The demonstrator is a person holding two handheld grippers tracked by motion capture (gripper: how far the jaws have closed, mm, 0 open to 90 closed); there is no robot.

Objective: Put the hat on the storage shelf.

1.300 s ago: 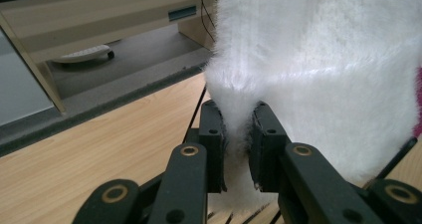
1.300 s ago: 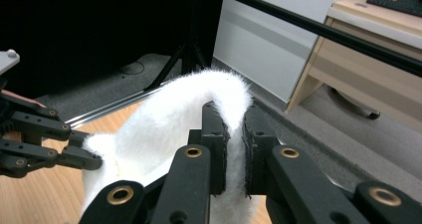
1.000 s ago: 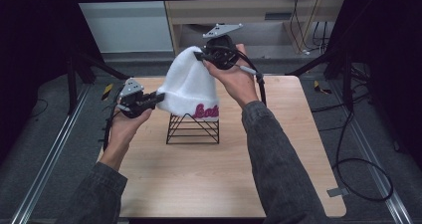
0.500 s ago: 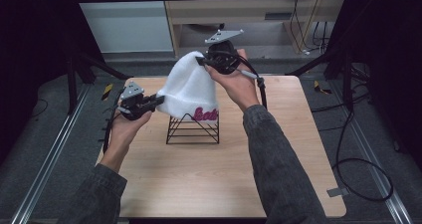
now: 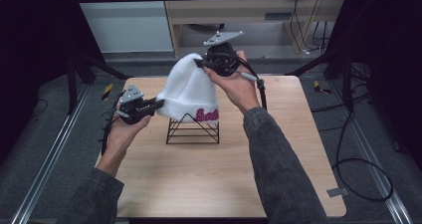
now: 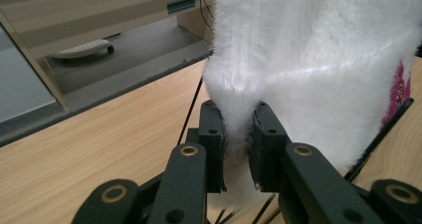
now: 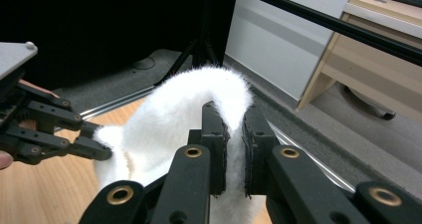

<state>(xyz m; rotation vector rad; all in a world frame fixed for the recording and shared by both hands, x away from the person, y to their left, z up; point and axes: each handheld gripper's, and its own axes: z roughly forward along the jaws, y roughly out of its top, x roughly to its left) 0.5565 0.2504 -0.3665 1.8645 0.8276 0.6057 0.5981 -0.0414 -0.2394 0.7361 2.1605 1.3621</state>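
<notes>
Overhead: wooden table (image 5: 209, 184) under my forearms. White fuzzy hat (image 5: 191, 92) draped over black wire rack (image 5: 193, 130) at table's 12 o'clock half. My left gripper (image 5: 158, 104) pinches hat's 9 o'clock edge; my right gripper (image 5: 200, 63) pinches hat's crown, 12 o'clock.

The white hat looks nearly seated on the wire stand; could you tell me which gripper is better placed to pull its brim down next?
Probably the left gripper: it pinches the white hat low at the brim, beside the wire stand. The right gripper grips the crown, up high.
</notes>
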